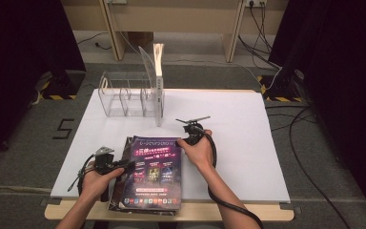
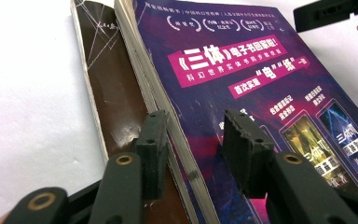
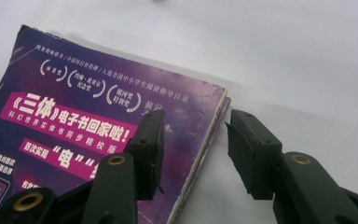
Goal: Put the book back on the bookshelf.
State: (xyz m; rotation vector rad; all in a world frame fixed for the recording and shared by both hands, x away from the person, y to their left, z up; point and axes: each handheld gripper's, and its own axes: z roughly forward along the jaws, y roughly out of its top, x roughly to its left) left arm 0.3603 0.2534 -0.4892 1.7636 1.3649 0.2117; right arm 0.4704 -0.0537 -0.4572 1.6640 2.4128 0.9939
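Stack of books at the near edge of the white surface [image 1: 248, 124]. Top one is the purple book [image 1: 155, 171], lying flat, cover up; a brown book [image 2: 116, 107] sits under it, poking out on the stack's left side.

Left gripper [image 1: 124, 168] at the purple book's left edge, jaws spread. In the left gripper view one jaw is over the brown book, the other over the purple cover, page edge between them. Not clamped on anything.

Right gripper [image 1: 183, 142] at the purple book's far right corner, jaws spread, one over the cover, one over bare surface. Corner edge sits in the gap, no pinch.

Clear rack [image 1: 126, 95] at the far left of the surface, with a thin book [image 1: 159, 90] standing upright against its right end.
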